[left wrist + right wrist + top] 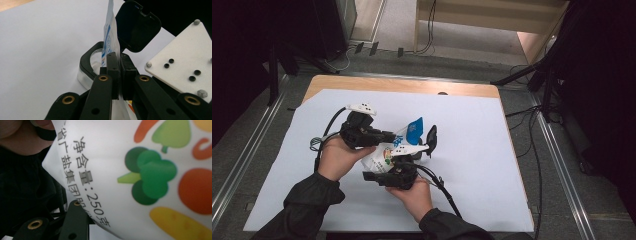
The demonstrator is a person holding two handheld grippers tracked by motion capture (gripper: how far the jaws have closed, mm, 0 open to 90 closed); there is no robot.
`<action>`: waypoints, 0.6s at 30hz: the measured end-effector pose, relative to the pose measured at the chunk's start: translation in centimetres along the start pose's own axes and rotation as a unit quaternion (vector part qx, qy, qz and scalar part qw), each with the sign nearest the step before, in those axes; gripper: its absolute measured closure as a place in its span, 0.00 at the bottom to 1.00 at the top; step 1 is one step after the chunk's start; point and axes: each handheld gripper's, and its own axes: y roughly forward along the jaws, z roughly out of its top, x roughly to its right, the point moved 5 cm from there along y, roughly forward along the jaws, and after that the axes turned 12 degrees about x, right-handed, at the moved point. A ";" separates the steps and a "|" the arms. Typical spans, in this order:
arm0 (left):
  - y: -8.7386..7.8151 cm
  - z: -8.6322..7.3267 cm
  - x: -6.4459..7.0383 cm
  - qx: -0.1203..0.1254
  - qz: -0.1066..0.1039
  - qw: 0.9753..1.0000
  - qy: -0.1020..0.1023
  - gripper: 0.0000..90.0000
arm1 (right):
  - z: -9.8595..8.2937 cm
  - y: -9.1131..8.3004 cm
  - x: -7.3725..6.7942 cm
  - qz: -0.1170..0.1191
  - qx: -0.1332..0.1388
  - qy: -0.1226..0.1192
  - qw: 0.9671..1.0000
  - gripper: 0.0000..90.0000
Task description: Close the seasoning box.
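A white salt bag (pixel 384 154) with a blue top and a vegetable print hangs over the table between my two grippers. My left gripper (pixel 391 136) is shut on the bag's (pixel 109 37) thin edge, and the blue-and-white film stands upright between its jaws (pixel 120 60). My right gripper (pixel 384 169) sits below, at the bag's lower body. In the right gripper view the printed bag (pixel 130 170) covers one jaw, and the other shows at the lower left. Just behind the bag sits a clear container (pixel 83 72) with its black flip lid (pixel 137 27) open.
A white sheet (pixel 472 165) covers the wooden table (pixel 412 85). The container's lid (pixel 431 136) stands right of the grippers. The right gripper's white plate (pixel 180 60) lies close beside the left jaws. Cables trail toward the person, and dark stands flank the table.
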 end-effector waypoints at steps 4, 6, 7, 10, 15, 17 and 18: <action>-0.1 0.1 0.0 0.002 0.002 1.000 0.002 1.00 | 0.1 0.0 0.1 0.000 0.002 -0.004 1.000 0.71; -0.1 0.0 0.0 0.002 0.006 1.000 0.004 1.00 | 0.1 0.0 0.1 0.001 0.002 -0.003 1.000 0.71; -0.1 0.0 0.0 0.001 0.006 1.000 0.004 1.00 | 0.1 0.0 0.0 0.002 0.002 -0.002 1.000 0.71; -0.1 0.1 0.1 0.004 0.008 1.000 0.001 1.00 | 0.1 0.0 0.0 0.001 0.002 -0.003 1.000 0.71; -0.1 0.1 0.1 0.003 0.015 1.000 0.006 1.00 | 0.1 0.0 0.0 0.000 0.001 -0.006 1.000 0.69; -0.1 0.1 0.0 0.004 0.016 1.000 0.007 1.00 | 0.1 0.0 0.0 -0.001 0.002 -0.007 1.000 0.69; -0.1 0.1 0.0 0.005 0.016 1.000 0.006 1.00 | 0.2 0.0 0.0 -0.001 0.002 -0.005 1.000 0.69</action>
